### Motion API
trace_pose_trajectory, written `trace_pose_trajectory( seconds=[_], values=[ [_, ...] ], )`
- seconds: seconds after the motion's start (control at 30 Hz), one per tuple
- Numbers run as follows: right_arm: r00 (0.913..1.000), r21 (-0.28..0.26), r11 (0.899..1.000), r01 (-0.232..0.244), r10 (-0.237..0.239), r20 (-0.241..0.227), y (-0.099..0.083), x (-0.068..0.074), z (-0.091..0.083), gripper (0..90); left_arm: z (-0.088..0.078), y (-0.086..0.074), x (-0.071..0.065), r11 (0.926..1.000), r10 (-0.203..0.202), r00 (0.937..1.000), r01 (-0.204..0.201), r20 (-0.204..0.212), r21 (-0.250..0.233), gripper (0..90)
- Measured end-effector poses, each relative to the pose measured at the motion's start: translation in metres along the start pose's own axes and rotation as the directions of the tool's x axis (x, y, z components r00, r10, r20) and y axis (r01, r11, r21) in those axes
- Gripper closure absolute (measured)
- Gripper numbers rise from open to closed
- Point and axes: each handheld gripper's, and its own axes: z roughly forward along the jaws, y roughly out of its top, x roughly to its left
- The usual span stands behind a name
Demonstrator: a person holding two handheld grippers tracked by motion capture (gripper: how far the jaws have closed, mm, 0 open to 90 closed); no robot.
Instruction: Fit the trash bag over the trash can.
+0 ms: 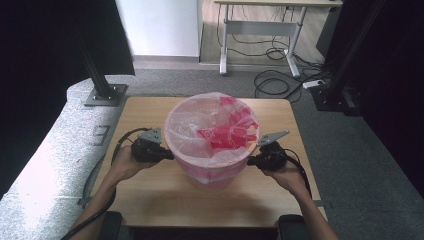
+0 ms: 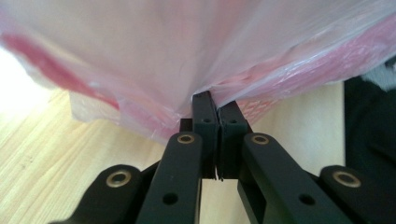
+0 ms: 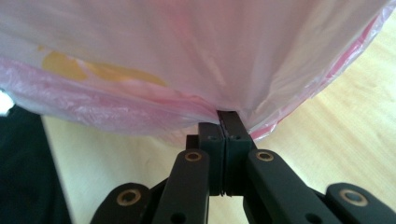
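Pink bin (image 1: 212,170) at the middle of the wooden worktop (image 1: 150,195), lined with a thin pink bag (image 1: 190,125) folded down over the rim. Left gripper (image 1: 170,156) against the bin's left side, right gripper (image 1: 250,161) against its right — both with jaws clenched, each pinching the bag's film just under the rim. Crumpled red plastic (image 1: 227,132) inside the bag.

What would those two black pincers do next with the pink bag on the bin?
Probably draw both grippers a little further down, since each is shut on the pink bag's folded-over edge at opposite sides of the bin, seemingly to seat it.
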Motion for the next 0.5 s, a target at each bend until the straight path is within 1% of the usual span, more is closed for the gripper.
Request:
trace_pose_trajectory(
  seconds=[0.03,0.07,0.1,0.13,0.17,0.2,0.23,0.27,0.3,0.33,0.37,0.4,0.43,0.5],
  values=[
    [1.0,-0.008,1.0,-0.004,0.004,0.004,0.001,-0.003,0.002,85.6,0.001,-0.001,0.003,0.9997,-0.018,0.9998,0.018,0.013,-0.017,79.1],
    [1.0,-0.008,1.0,-0.006,0.006,0.005,0.002,-0.005,0.003,81.1,0.001,-0.003,0.004,0.9988,-0.036,0.9991,0.037,0.02,-0.031,71.0],
    [1.0,-0.01,1.0,-0.008,0.008,0.001,0.002,-0.006,0.004,74.5,0.0,-0.004,0.005,0.9982,-0.046,0.9988,0.047,0.018,-0.036,65.5],
    [0.9999,-0.01,1.0,-0.005,0.005,-0.011,0.002,-0.007,0.004,67.6,-0.002,-0.006,0.005,0.9975,-0.055,0.9981,0.056,0.028,-0.042,59.5],
    [0.9999,-0.01,1.0,0.005,-0.005,-0.015,0.002,-0.007,0.003,60.2,-0.004,-0.008,0.004,0.997,-0.062,0.9977,0.063,0.028,-0.044,52.1],
    [0.9997,-0.01,1.0,0.017,-0.017,-0.018,0.001,-0.006,0.001,53.1,-0.008,-0.011,0.003,0.9969,-0.064,0.9977,0.065,0.021,-0.045,47.3],
    [0.9993,-0.008,1.0,0.03,-0.03,-0.022,0.0,-0.005,-0.001,47.5,-0.011,-0.014,0.001,0.9964,-0.065,0.9975,0.066,0.03,-0.054,43.9],
    [0.9991,-0.011,0.999,0.037,-0.038,-0.02,-0.002,-0.004,-0.004,43.3,-0.015,-0.017,-0.001,0.9956,-0.066,0.9969,0.069,0.042,-0.063,37.6],
    [0.9989,-0.016,0.999,0.038,-0.038,-0.026,-0.003,-0.003,-0.008,39.5,-0.02,-0.02,-0.003,0.9941,-0.069,0.9965,0.073,0.046,-0.08,34.4],
    [0.9982,-0.026,0.999,0.042,-0.043,-0.041,-0.005,-0.002,-0.012,37.1,-0.025,-0.023,-0.005,0.9925,-0.072,0.9958,0.077,0.056,-0.095,32.2],
    [0.9974,-0.037,0.998,0.049,-0.051,-0.051,-0.006,-0.001,-0.016,36.7,-0.029,-0.025,-0.007,0.9902,-0.077,0.9947,0.084,0.069,-0.111,28.6],
    [0.997,-0.05,0.997,0.055,-0.058,-0.052,-0.007,-0.001,-0.02,35.9,-0.033,-0.028,-0.009,0.9877,-0.075,0.9944,0.084,0.074,-0.132,26.2],
    [0.9966,-0.061,0.997,0.052,-0.056,-0.06,-0.008,0.0,-0.024,34.3,-0.036,-0.031,-0.01,0.9851,-0.074,0.994,0.085,0.081,-0.15,25.3],
    [0.9965,-0.083,0.995,0.046,-0.052,-0.065,-0.007,0.001,-0.033,33.9,-0.041,-0.035,-0.012,0.9805,-0.064,0.9919,0.083,0.11,-0.178,21.7]
  ],
)
